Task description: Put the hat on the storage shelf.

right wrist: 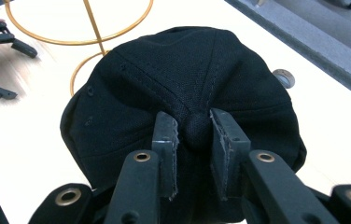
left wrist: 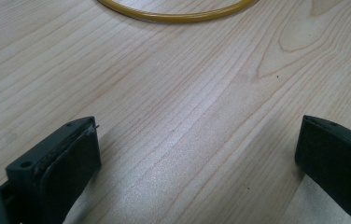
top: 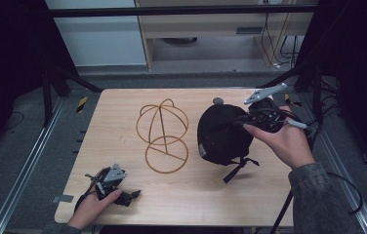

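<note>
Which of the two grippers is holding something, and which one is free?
The right gripper holds the black cap, pinching the button on its crown. The left gripper is free: its jaws stand wide apart over the bare table.

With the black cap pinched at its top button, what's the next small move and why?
Probably carry the black fabric cap sideways toward the gold wire hat stand: the right hand-held gripper is shut on its crown button, the stand is bare, and the left hand-held gripper rests open.
</note>
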Motion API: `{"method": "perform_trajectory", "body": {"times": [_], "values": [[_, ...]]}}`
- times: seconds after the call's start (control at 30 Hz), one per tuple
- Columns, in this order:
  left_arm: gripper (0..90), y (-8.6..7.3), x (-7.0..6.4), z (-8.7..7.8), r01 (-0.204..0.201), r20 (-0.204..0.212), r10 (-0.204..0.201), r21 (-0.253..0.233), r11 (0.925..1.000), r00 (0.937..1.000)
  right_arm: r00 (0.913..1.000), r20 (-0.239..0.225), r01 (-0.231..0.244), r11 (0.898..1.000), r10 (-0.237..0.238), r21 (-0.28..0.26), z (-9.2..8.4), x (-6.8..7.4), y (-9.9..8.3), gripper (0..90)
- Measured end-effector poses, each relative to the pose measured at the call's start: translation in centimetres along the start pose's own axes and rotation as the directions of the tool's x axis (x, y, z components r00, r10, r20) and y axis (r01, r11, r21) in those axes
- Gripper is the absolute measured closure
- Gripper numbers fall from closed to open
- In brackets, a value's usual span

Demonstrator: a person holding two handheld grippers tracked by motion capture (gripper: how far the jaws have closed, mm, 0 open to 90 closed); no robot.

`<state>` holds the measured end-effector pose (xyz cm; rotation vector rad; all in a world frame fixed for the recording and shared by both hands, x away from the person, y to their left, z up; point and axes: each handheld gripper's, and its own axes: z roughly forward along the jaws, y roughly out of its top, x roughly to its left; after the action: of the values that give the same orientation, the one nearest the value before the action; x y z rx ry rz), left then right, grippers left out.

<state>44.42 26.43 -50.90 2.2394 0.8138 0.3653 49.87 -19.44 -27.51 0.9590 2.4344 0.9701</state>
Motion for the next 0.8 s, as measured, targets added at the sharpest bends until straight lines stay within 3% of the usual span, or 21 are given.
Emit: {"method": "perform_trajectory", "body": {"times": [0.33, 0.8], "values": [[0.0, 0.0, 0.0, 0.0, 0.000, -0.001, 0.000, 0.000, 1.0000, 1.0000, 1.0000, 0.007, 0.005, 1.000, -0.005, -0.028, -0.6, 0.7, 0.3, 73.3], [0.0, 0.0, 0.0, 0.0, 0.001, -0.002, -0.001, 0.000, 1.0000, 1.0000, 0.9998, -0.004, 0.020, 0.991, -0.021, -0.135, -2.5, 2.2, 1.1, 73.3]]}}
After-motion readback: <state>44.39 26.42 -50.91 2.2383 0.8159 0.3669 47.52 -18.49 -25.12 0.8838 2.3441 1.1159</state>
